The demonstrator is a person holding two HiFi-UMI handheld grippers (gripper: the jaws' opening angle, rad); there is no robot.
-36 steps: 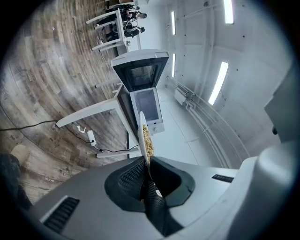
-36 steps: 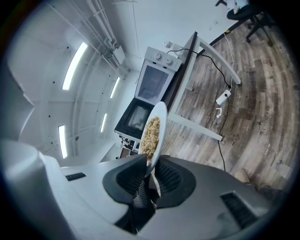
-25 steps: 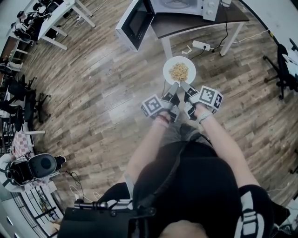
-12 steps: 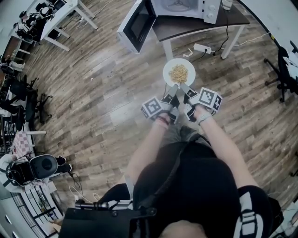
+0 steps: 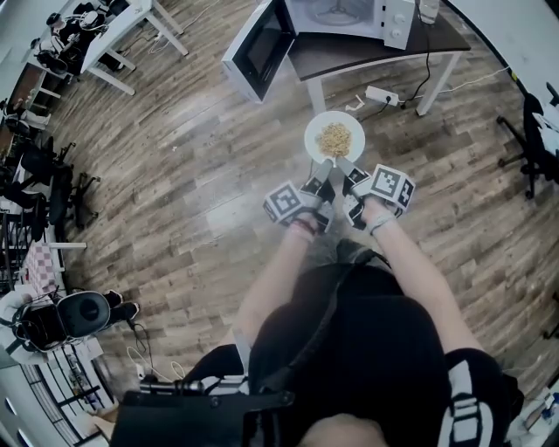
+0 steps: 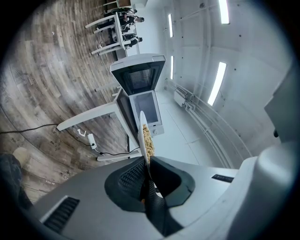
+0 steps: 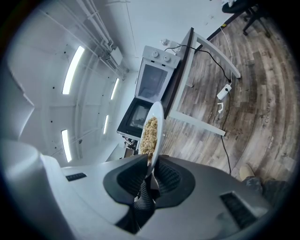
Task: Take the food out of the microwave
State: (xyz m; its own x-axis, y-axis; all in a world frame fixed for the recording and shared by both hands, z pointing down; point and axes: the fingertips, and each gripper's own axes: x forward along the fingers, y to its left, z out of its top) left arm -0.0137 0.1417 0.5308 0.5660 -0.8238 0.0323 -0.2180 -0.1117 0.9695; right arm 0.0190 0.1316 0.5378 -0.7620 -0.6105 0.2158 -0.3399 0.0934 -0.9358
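the round white plate of noodles hangs level over the wood floor, clear of the open white microwave, its near rim pinched between the closed fingers of both left gripper and right gripper, probably to share the weight and stop spills.

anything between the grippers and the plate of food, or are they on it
Nothing visible stands between them. The left gripper and the right gripper are each shut on the near rim of the plate, which is held over the floor, clear of the microwave and its open door.
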